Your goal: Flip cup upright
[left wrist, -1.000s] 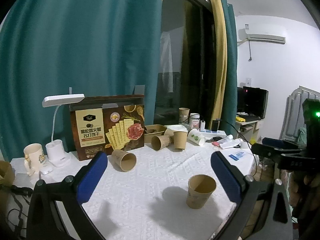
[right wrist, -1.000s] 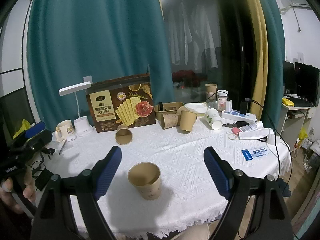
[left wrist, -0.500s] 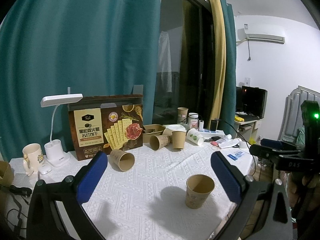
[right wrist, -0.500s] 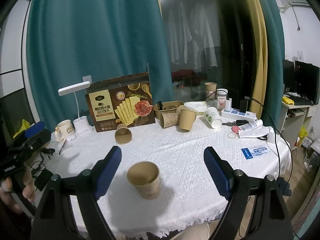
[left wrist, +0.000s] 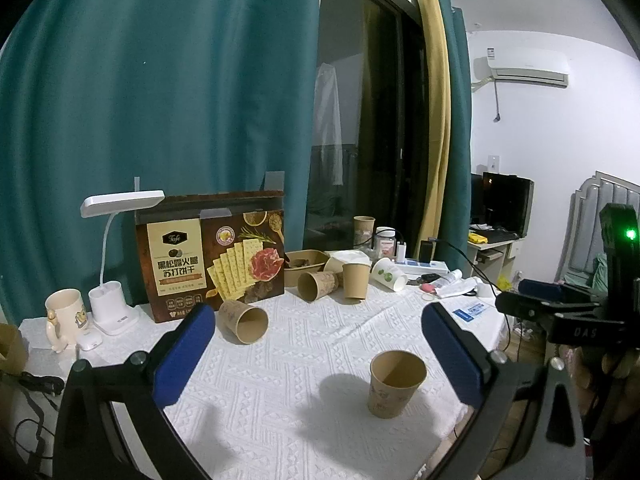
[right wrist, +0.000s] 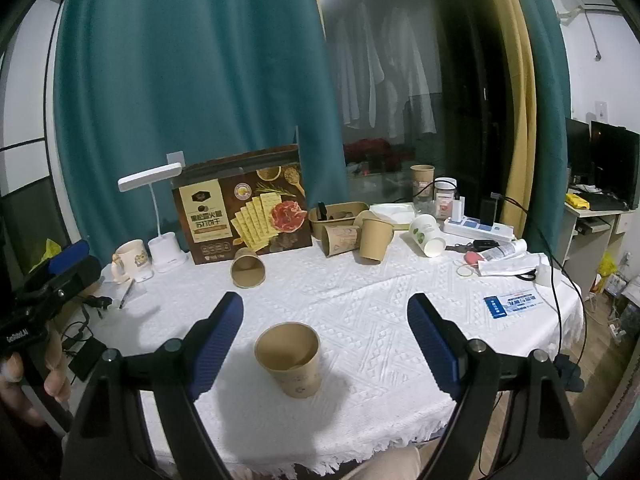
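A brown paper cup (left wrist: 396, 384) stands upright, mouth up, on the white tablecloth near the front edge; in the right wrist view it (right wrist: 290, 360) sits between the fingers, nearer the left one. My left gripper (left wrist: 316, 354) is open and empty, held back from the cup. My right gripper (right wrist: 326, 344) is open and empty, above and behind the cup. Another brown cup (left wrist: 243, 322) lies on its side by the cracker box, also in the right wrist view (right wrist: 247, 268).
A cracker box (right wrist: 242, 216), desk lamp (right wrist: 160, 216) and mug (right wrist: 130, 260) stand at the back left. More paper cups (right wrist: 374, 238), a tray (right wrist: 338, 216), a power strip (right wrist: 478, 229) and papers (right wrist: 512, 304) fill the back and right. The table edge (right wrist: 320, 464) is close below.
Both grippers have drawn slightly back and up from the upright cup. The cups have not moved.
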